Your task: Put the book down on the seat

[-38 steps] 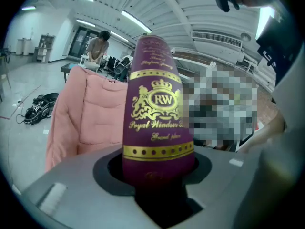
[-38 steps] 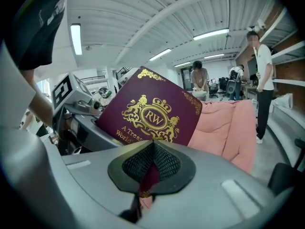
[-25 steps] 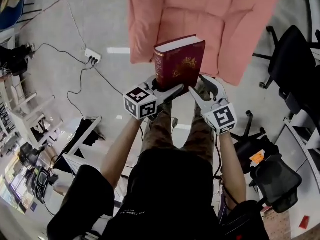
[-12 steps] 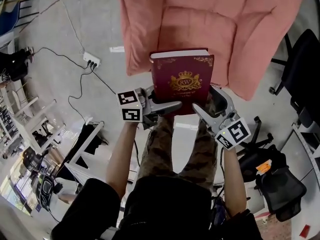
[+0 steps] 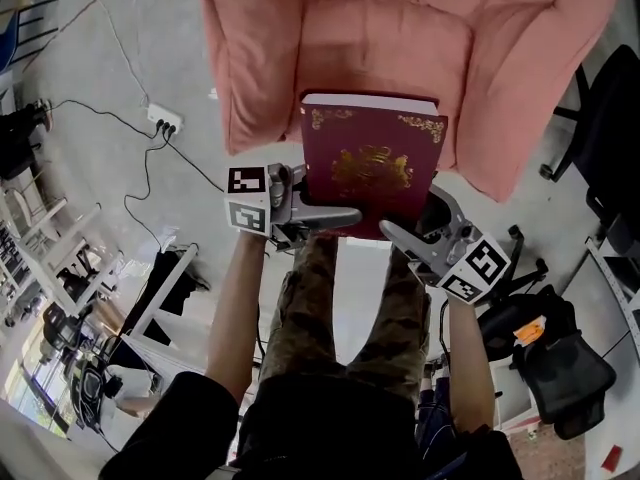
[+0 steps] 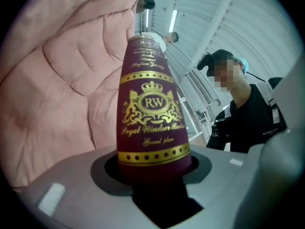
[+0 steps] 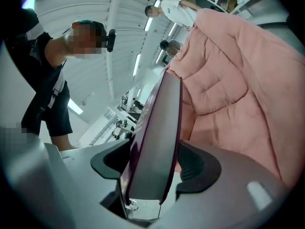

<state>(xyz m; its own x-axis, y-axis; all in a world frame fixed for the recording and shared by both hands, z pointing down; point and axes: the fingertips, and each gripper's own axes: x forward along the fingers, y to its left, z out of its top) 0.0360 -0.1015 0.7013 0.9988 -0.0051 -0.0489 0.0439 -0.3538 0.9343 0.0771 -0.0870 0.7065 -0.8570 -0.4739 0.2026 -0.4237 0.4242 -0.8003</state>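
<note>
Head view: the grey floor [image 5: 110,58] looks smooth and faintly shiny. A white power strip [image 5: 160,120] with thin black cables lies at 10 o'clock, and black office chairs [image 5: 610,108] stand at 3 o'clock. At 12 o'clock is the seat [image 5: 390,38], a pink armchair with soft, puffy, stitched cushions. The book [image 5: 372,168] is a thick maroon hardback with a gold crest. It is cover up over the seat's front edge, and I cannot tell whether it touches the cushion. My left gripper [image 5: 318,206] is at its 8 o'clock corner and my right gripper [image 5: 415,223] at its 5 o'clock corner.

Left gripper view: my jaws are clamped on the book's rounded spine [image 6: 151,113], with the dark pads pressed against both covers. Quilted pink cushion fills 9 to 11 o'clock, and a white ribbed ceiling [image 6: 214,13] runs toward 1 o'clock.

Right gripper view: my jaws have just been opening and stand loose. The book's pale page edge [image 7: 157,147] stands between them, with slack at the pads. The pink cushion spreads from 1 to 4 o'clock, and ceiling lights run toward 11 o'clock.
</note>
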